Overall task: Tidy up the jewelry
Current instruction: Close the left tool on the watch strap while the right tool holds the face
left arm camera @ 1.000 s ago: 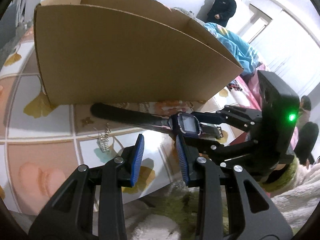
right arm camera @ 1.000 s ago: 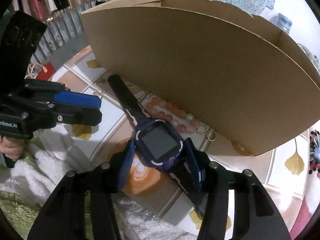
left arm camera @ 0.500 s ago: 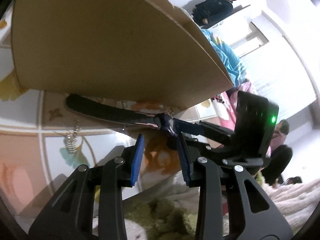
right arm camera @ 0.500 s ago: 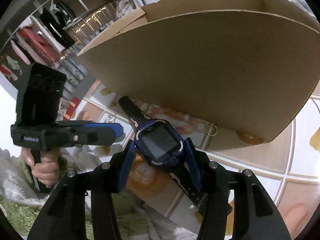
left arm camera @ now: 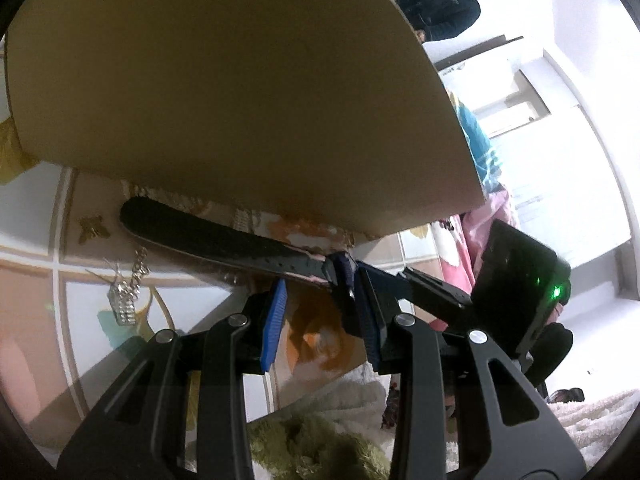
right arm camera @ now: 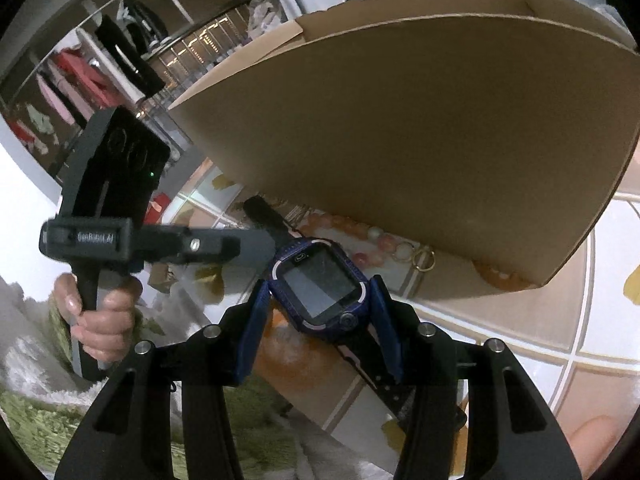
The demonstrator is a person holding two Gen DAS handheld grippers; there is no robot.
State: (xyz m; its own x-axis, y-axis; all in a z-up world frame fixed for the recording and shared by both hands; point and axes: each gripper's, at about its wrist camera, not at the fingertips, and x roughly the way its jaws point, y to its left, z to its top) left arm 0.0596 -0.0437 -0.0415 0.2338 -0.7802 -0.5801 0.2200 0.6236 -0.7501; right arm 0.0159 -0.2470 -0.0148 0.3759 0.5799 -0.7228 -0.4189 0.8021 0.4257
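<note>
A purple smartwatch [right arm camera: 320, 284] with a black strap [left arm camera: 224, 240] hangs just above the tiled tabletop [right arm camera: 520, 320], and my right gripper [right arm camera: 320, 312] is shut on its case from both sides. In the left wrist view the watch case [left arm camera: 342, 270] shows edge-on between the right gripper's blue pads [left arm camera: 372, 284]. My left gripper [left arm camera: 322, 312] stands open just short of the strap, with nothing between its fingers. In the right wrist view the left gripper [right arm camera: 256, 246] reaches in from the left, held by a hand [right arm camera: 100, 320].
A large open cardboard box [right arm camera: 420, 140] stands right behind the watch. A silver chain [left arm camera: 128, 292], a pink bead bracelet [right arm camera: 352, 228] and a gold ring [right arm camera: 424, 258] lie on the table by the box. A person [left arm camera: 440, 4] stands at the back. Fluffy fabric [left arm camera: 320, 440] lies below.
Both grippers have rolled and moved closer to the box. The watch has turned edge-on to the left camera, and the left gripper has come nearer to its strap. The right grip is unchanged.
</note>
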